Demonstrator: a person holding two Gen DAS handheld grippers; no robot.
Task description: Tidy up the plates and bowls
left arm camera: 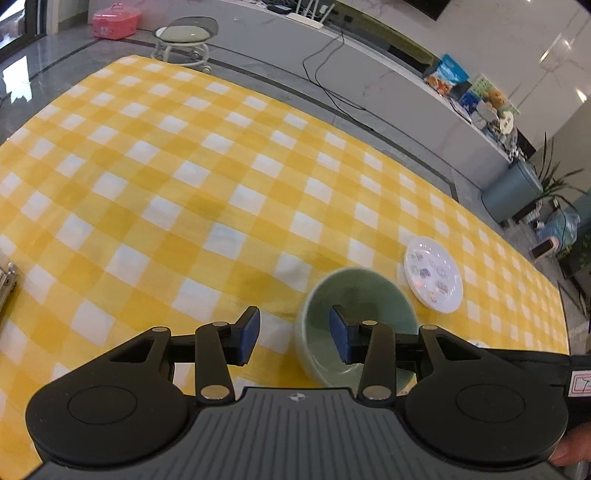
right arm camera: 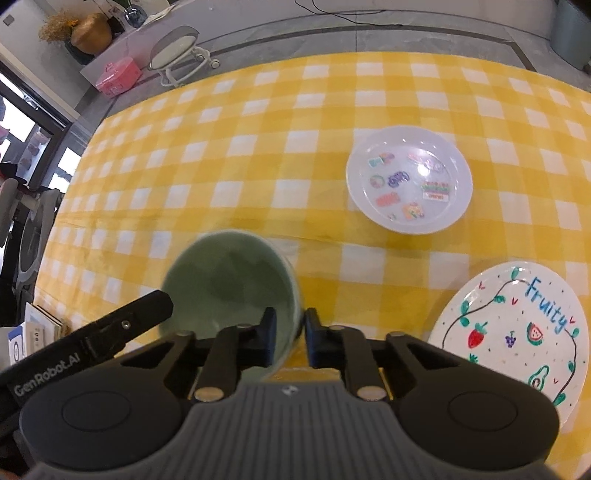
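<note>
A pale green bowl sits on the yellow checked tablecloth. My left gripper is open astride the bowl's near-left wall, one blue pad inside and one outside, neither touching it. In the right wrist view the same bowl has its right wall pinched between the pads of my right gripper, which is shut on it. Beyond the bowl lies a small white plate with stickers. A larger white plate painted with fruit and the word "Fruity" lies to the right of my right gripper.
The left gripper's black body crosses the lower left of the right wrist view. A metal clip pokes in at the table's left edge. On the floor past the far edge stand a round stool and a pink box.
</note>
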